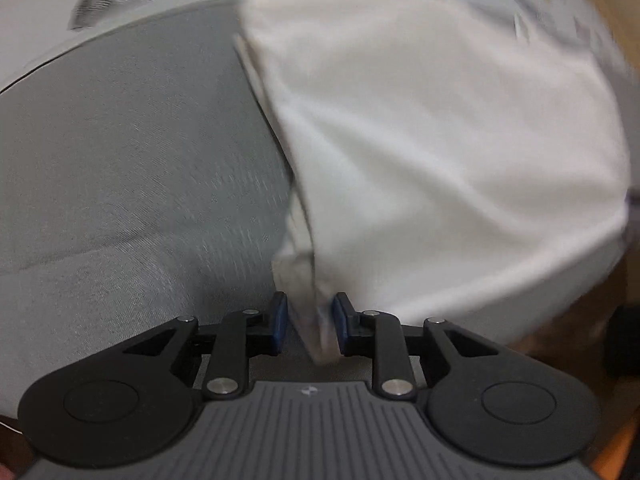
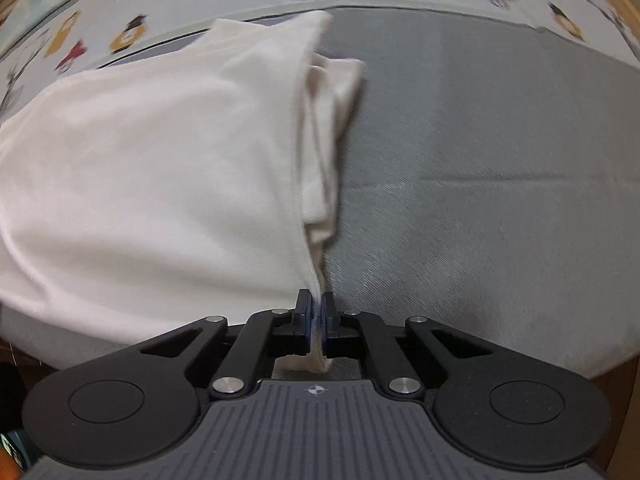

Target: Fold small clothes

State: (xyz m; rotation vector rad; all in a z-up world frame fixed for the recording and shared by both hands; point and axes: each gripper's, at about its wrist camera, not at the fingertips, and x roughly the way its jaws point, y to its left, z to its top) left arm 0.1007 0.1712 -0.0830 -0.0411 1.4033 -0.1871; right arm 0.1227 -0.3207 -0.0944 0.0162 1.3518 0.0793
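Observation:
A white garment (image 1: 432, 148) lies partly folded on a grey mat (image 1: 128, 152), blurred by motion. In the left wrist view its left corner runs down between the blue pads, and my left gripper (image 1: 310, 320) is shut on that bunched edge. In the right wrist view the same white garment (image 2: 152, 168) spreads to the left, with folded layers along its right edge. A thin strip of that edge is pinched between the pads of my right gripper (image 2: 317, 314), which is shut on it. Both grippers point steeply down at the mat.
The grey mat (image 2: 480, 160) lies on a pale cloth printed with small cartoon figures (image 2: 128, 36) along the far side. A wooden edge (image 2: 624, 4) shows at the far right. Bare grey mat extends left of the garment in the left wrist view and right of it in the right wrist view.

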